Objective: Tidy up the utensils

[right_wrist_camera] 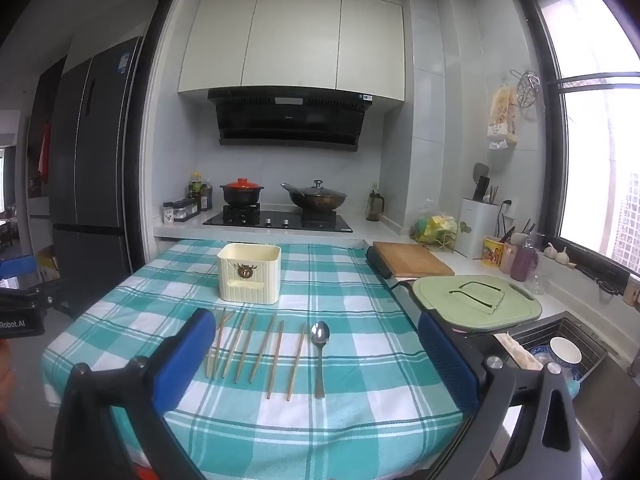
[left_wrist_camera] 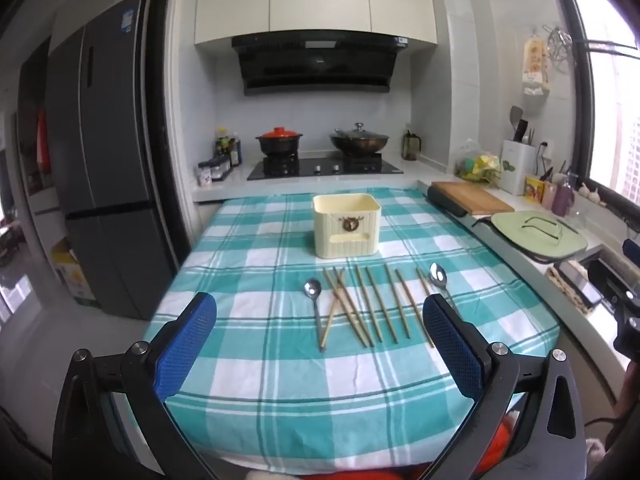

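Both tools, left tool [left_wrist_camera: 320, 354] and right tool [right_wrist_camera: 316, 364], hang wide open and empty over the desk [left_wrist_camera: 248, 384]; chopsticks [left_wrist_camera: 370, 306] and spoons [right_wrist_camera: 320, 354] lie unsorted, probably bound for the cream holder [left_wrist_camera: 346, 225].

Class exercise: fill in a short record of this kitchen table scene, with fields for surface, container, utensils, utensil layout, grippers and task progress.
surface: table under a teal and white checked cloth
container: cream holder, upright at the far middle, looks empty
utensils: wooden chopsticks; left spoon; right spoon
utensil layout: one row in front of the holder, a spoon at each end, the leftmost chopsticks crossing
grippers: left gripper and right gripper open, holding nothing
task progress: no utensil in the holder yet
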The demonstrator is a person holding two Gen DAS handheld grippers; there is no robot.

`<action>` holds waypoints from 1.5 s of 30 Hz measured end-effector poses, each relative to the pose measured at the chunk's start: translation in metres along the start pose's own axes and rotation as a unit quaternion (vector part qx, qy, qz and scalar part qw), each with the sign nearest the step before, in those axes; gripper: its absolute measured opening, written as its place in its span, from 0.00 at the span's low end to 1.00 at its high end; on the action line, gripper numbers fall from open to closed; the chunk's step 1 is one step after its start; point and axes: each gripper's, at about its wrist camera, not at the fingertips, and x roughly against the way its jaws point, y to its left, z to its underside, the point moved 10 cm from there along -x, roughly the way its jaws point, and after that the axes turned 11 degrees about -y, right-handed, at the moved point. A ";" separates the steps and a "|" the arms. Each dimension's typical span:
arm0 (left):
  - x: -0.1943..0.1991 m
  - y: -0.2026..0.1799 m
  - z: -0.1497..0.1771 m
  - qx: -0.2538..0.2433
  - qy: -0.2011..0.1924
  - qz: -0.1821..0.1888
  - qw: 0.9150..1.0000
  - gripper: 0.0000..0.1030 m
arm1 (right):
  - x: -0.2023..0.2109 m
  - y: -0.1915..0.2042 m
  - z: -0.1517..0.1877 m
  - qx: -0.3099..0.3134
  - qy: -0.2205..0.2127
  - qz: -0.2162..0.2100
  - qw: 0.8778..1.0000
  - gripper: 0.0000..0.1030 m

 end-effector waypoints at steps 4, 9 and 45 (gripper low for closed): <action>0.001 0.000 0.002 -0.001 0.005 0.004 1.000 1.00 | -0.001 0.000 0.004 -0.001 0.006 0.000 1.000 1.00; -0.004 -0.005 0.004 -0.006 0.007 0.003 1.000 1.00 | 0.002 -0.002 0.003 -0.004 0.005 0.004 1.000 1.00; -0.016 -0.006 0.014 -0.014 0.026 0.003 1.000 1.00 | -0.006 -0.009 0.013 -0.022 0.022 0.008 0.999 1.00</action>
